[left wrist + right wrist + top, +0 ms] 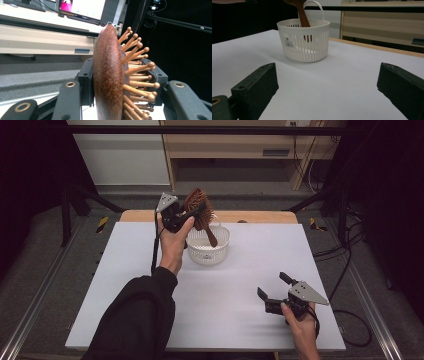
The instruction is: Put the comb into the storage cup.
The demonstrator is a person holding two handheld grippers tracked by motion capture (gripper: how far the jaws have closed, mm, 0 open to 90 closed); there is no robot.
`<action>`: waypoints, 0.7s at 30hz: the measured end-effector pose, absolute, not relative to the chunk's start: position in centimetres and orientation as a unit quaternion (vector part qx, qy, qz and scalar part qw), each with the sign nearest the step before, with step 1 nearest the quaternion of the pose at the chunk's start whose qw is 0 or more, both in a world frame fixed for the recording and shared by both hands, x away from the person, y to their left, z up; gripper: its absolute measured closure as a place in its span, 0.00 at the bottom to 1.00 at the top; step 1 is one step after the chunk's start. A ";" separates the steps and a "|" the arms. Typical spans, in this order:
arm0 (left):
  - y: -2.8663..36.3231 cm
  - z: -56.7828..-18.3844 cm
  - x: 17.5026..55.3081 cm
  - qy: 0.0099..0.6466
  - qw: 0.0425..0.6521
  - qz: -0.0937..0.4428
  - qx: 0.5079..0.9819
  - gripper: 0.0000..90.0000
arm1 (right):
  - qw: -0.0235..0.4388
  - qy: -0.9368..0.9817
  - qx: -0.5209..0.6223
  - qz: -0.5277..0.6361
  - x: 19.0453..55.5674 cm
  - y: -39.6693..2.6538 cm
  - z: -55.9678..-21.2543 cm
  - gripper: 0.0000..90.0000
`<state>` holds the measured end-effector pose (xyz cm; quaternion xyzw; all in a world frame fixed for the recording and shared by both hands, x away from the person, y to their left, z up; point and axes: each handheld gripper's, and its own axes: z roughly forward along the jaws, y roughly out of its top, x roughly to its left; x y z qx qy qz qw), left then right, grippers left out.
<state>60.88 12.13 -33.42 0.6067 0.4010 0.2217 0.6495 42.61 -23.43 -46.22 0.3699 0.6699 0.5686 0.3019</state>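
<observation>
While the person's left forearm in a black sleeve [142, 312] reaches up the left half of the white table top [125, 285], the left hand [172, 245] holds the left gripper [192, 215] raised above the table's far side, at the near-left rim of the small white slotted plastic basket [209, 251]. Its two black jaws are pinched on the head of a reddish-brown wooden paddle hairbrush with ball-tipped wooden bristles [197, 205]: in the left gripper view one jaw presses the smooth speckled back of the hairbrush [107, 75] and the other sits in among the bristles on the opposite face. The head stands above the basket, and the handle slants down inside it, its lower end showing through the slots of the basket [305, 41] in the right gripper view; whether that end touches the basket floor cannot be told. The basket stands upright on the table top near the far edge, with a thin loop handle rising from its far rim. Farther right and nearer the person, well apart from the basket, the right hand [300, 322] holds the right gripper [273, 286] low over the table with its jaws spread wide and nothing between them.
</observation>
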 end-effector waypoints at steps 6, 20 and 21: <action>11.8 -34.1 60.8 0.403 0.653 0.214 0.605 0.56 | 0.301 0.669 0.371 0.569 42.6 -23.5 -46.2 0.04; 11.0 -35.6 60.5 0.407 0.651 0.209 0.605 0.56 | 0.299 0.671 0.370 0.568 42.6 -23.4 -46.2 0.04; 11.0 -35.7 60.5 0.406 0.651 0.209 0.606 0.56 | 0.297 0.672 0.371 0.568 42.6 -23.4 -46.3 0.04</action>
